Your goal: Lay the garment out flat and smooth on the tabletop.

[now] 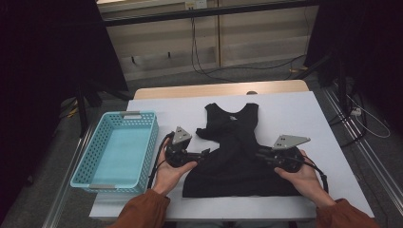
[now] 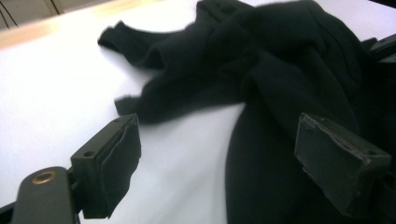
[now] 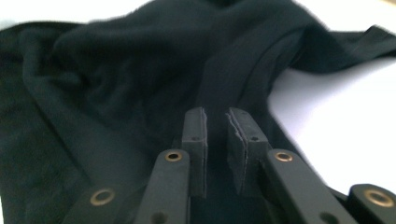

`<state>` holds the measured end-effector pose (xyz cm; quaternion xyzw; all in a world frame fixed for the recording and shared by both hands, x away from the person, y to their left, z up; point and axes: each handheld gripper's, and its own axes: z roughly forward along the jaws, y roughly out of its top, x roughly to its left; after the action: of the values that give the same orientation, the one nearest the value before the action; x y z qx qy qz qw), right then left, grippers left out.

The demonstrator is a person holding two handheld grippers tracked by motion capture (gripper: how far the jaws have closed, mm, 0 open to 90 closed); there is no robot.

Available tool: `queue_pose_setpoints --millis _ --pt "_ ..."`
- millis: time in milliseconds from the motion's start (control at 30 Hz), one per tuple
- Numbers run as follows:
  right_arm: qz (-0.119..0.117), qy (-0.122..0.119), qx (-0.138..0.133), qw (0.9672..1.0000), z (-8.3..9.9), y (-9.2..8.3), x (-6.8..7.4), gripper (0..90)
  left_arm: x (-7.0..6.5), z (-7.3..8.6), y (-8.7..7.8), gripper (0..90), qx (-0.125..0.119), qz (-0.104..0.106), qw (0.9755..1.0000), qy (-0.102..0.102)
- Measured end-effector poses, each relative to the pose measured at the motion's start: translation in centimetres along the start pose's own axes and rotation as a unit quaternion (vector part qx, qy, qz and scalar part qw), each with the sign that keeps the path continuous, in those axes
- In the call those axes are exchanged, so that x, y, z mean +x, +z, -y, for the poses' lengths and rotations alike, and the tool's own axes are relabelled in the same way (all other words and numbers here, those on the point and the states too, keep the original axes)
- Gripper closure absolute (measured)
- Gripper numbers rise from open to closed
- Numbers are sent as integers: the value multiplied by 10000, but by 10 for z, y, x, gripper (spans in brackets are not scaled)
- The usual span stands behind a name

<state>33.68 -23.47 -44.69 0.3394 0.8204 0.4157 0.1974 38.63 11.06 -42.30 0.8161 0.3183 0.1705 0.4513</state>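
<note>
Your left gripper (image 1: 205,153) sits at the left side edge of the black tank top (image 1: 236,156), jaws spread wide; in the left gripper view one pad (image 2: 112,163) hangs over bare white table (image 1: 304,118) and the other over the cloth, nothing pinched. Your right gripper (image 1: 259,154) is at the garment's right side edge, jaws drawn nearly together with a narrow gap; in the right gripper view a dark fold of fabric runs into that gap, but you cannot tell whether the pads press it. The tank top lies flat mid-table, straps toward the far edge, hem toward you. Open table lies right of and beyond the garment. The blue basket (image 1: 142,156) stands just left of your left hand (image 1: 167,172), tightening that side.
</note>
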Motion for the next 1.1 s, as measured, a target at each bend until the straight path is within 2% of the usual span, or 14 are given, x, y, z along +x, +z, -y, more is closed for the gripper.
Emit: queue_pose_setpoints --millis 100,133,167,233,300,433,500,533,667,733,900,933,1000,1100 --pt "62 -35 218 9997 4 7 2 699 0 12 -4 120 -19 21 10000 -39" --pt "103 -99 289 9995 4 9 2 663 -1 16 -4 120 46 46 10000 -53" --pt "91 -147 331 9993 5 10 3 630 -2 19 -3 120 162 83 9998 -30" --pt "79 -126 361 9992 5 13 4 615 -6 22 -2 121 199 58 9997 104" --pt "151 -122 385 9991 5 16 4 586 -8 23 1 124 184 69 9998 104" --pt "185 -11 368 9991 7 23 -1 585 -12 25 9 214 358 121 9990 245" --pt "154 37 377 9992 8 27 -3 586 -13 25 12 305 312 114 9991 252" --pt "194 38 377 9991 8 29 -3 606 -12 25 13 318 360 168 9989 264" --pt "167 23 222 9996 6 27 -4 790 -13 27 16 414 428 252 9984 254" --pt "157 49 136 9998 4 23 -5 874 -14 28 18 506 559 352 9971 380" --pt "340 187 -67 9992 -1 7 -16 887 -19 31 24 651 746 497 9947 505" --pt "389 195 -100 9990 -3 4 -18 888 -20 32 26 668 761 454 9946 536" --pt "476 228 -204 9984 -6 -2 -24 888 -22 32 27 677 803 434 9941 594" --pt "637 268 -296 9972 -10 -8 -33 889 -22 32 28 696 808 416 9944 536"
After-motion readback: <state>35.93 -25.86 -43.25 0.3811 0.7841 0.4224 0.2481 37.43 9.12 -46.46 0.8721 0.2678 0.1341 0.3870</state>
